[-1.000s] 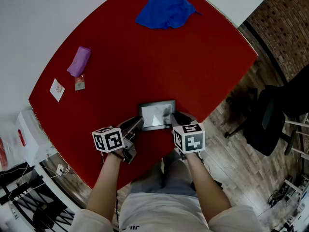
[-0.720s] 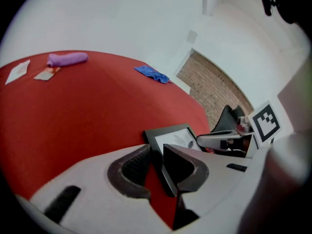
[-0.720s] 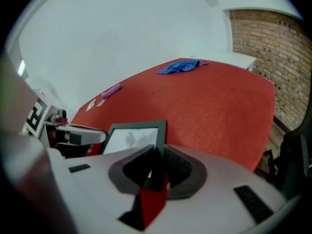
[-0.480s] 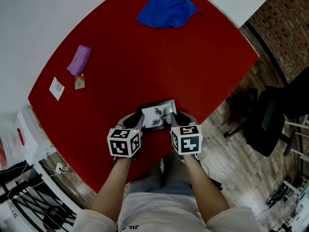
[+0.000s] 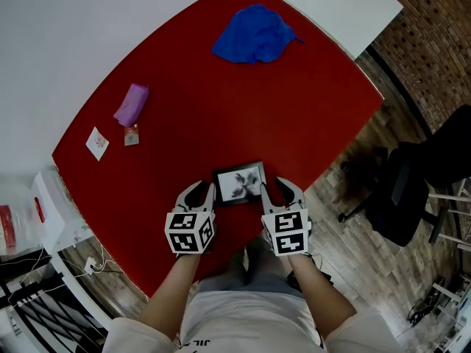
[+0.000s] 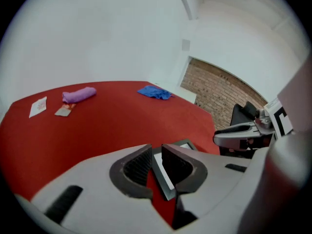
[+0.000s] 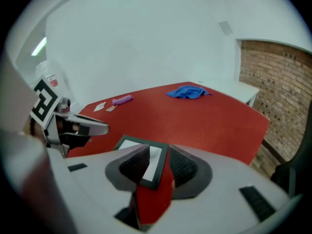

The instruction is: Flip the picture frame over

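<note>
Picture frame (image 5: pixel 239 183) sits at the near edge of the red desk (image 5: pixel 221 87), photo side up, right in front of the person. All positions below are relative to the frame.

Left tongs (image 6: pixel 156 155): on the frame's left edge. The dark rim and white mat run straight through the narrow gap and the pads pinch that edge. Jaws have just been closing further onto it.

Right tongs (image 7: pixel 158 162): at the frame's right edge, spread wide. Jaws have just been opening. The frame's right corner sits between the pads, with red desk showing beside it in the gap, so nothing is pressing there.

Both marker cubes are on the near side of the frame, one at each lower corner, with the forearms running back toward the person.

Rest of the desk:
- blue cloth (image 5: pixel 254 34): far side from the frame, well apart, close to the desk's back edge
- purple roll (image 5: pixel 131 104): far left of the frame, well apart
- small packet (image 5: pixel 132 134) and white card (image 5: pixel 97 143): just on the frame's side of the roll

Black office chair (image 5: pixel 412 190): on the wooden floor, right of the frame, off the desk.
</note>
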Demonstrator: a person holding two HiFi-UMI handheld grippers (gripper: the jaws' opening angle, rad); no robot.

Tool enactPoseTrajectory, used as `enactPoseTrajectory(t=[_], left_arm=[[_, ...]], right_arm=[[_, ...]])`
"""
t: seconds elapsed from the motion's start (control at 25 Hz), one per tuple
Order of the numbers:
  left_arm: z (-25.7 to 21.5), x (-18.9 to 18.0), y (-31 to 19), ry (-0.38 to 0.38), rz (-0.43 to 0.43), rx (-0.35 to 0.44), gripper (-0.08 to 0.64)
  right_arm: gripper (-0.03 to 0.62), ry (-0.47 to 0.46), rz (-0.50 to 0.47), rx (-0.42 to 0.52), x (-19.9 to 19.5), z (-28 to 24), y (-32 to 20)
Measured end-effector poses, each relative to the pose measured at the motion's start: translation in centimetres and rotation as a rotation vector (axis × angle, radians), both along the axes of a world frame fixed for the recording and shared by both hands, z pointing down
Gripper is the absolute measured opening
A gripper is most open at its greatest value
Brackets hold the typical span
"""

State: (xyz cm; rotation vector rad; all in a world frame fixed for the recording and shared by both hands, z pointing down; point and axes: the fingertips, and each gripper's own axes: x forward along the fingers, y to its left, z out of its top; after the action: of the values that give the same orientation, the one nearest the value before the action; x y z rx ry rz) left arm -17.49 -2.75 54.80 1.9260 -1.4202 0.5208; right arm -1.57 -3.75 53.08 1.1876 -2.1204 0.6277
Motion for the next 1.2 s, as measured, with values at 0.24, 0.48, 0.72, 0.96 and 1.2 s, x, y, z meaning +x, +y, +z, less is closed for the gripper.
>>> enactPoseTrajectory(t=[0.24, 0.48, 0.72, 0.96, 1.2], left_arm=[[-8.3, 1.6, 4.1, -0.018, 0.034, 0.105, 0.006], [-13.1, 2.8, 7.4, -0.078, -0.018, 0.182, 0.006], [-14.6, 2.6, 8.0, -0.085, -0.077, 0.229, 0.005], [-14.5, 3.5, 9.4, -0.073, -0.046, 0.21, 0.006], [-14.4, 3.7, 9.6, -0.064, -0.041, 0.205, 0.005]], right_arm=[[0.009, -0.026, -0.086, 0.126, -1.0, -8.2, 4.7], [0.005, -0.106, -0.109, 0.162, -2.8, -12.8, 8.1], [0.005, -0.108, -0.12, 0.209, -3.5, -14.0, 8.3], [0.005, -0.108, -0.08, 0.188, -2.2, -13.7, 8.9], [0.003, -0.102, -0.08, 0.177, -1.9, -13.4, 9.6]])
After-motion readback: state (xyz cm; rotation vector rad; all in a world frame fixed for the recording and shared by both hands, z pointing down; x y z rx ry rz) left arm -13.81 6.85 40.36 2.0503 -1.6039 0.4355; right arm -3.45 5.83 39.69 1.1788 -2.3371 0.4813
